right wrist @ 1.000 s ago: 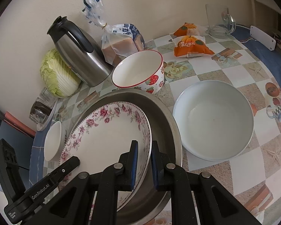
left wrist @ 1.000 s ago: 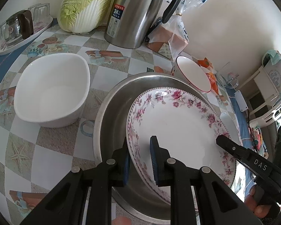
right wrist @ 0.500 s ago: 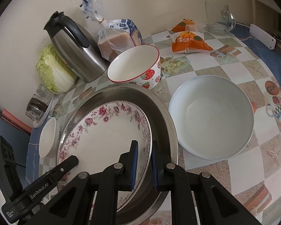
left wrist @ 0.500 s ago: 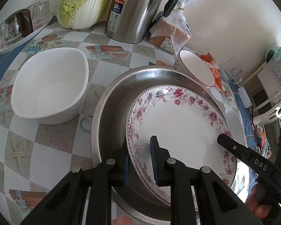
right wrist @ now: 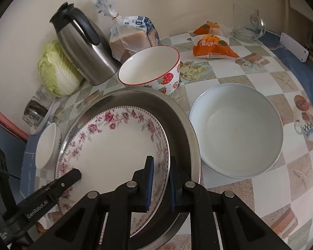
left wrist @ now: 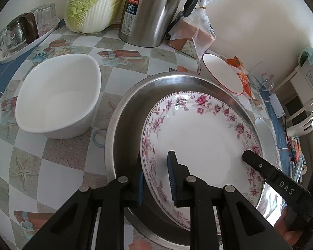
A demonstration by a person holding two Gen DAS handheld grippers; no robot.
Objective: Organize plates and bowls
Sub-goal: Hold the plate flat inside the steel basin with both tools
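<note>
both claws clenched on plate (left wrist: pixel 200 143) rim: left gripper (left wrist: pixel 155 177) near side, right gripper (right wrist: pixel 159 174) opposite side. plate sits inside steel basin (left wrist: pixel 123 112). keep plate level, move both hands together, clear basin rim; watch strawberry bowl (right wrist: pixel 150 70) just beside.

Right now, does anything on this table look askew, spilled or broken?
Nothing spilled or broken. The flowered plate sits tilted inside the steel basin, but only because the left gripper and right gripper each pinch its rim on opposite sides.
</note>
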